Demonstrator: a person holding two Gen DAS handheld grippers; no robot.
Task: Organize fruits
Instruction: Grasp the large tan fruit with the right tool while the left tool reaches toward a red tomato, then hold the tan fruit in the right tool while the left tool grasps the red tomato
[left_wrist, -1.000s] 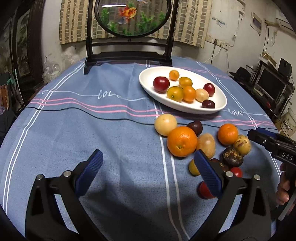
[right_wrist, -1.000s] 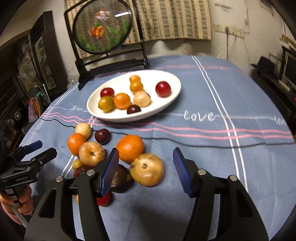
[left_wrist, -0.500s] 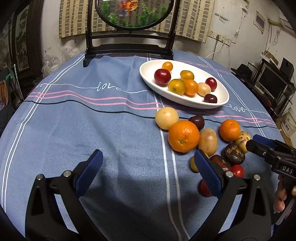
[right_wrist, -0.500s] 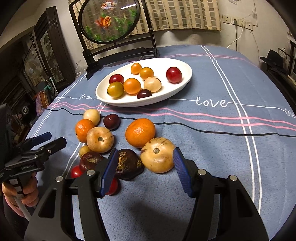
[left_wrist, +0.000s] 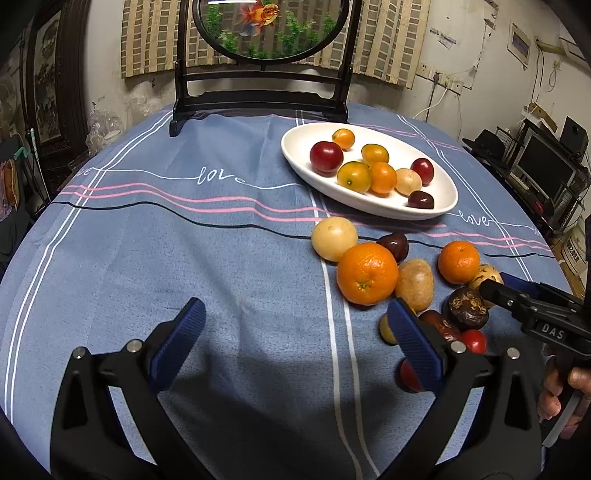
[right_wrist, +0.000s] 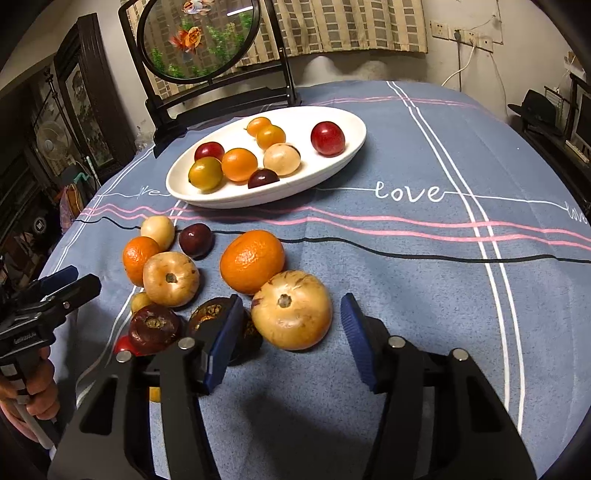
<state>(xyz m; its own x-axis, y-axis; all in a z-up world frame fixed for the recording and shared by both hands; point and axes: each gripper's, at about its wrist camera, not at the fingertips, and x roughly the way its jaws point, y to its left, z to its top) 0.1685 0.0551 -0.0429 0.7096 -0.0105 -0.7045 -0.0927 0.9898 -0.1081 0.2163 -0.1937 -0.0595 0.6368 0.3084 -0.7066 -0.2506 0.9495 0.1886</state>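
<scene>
Target fruit: large tan fruit (right_wrist: 291, 314), on the blue tablecloth (right_wrist: 424, 288) at the near edge of the loose pile, short of the white oval dish (right_wrist: 343, 155)
Right gripper (right_wrist: 290, 345): jaws have just been narrowing, straddling the fruit; pads not yet touching it
Grip advice: centre the pads on the fruit's widest part, close gently, lift straight
Obstacles: dark wrinkled fruit (right_wrist: 210, 314) against the left pad; large orange (right_wrist: 252, 260) touching behind
Left gripper (left_wrist: 293, 341): fingers wide, empty, beside the pile
</scene>
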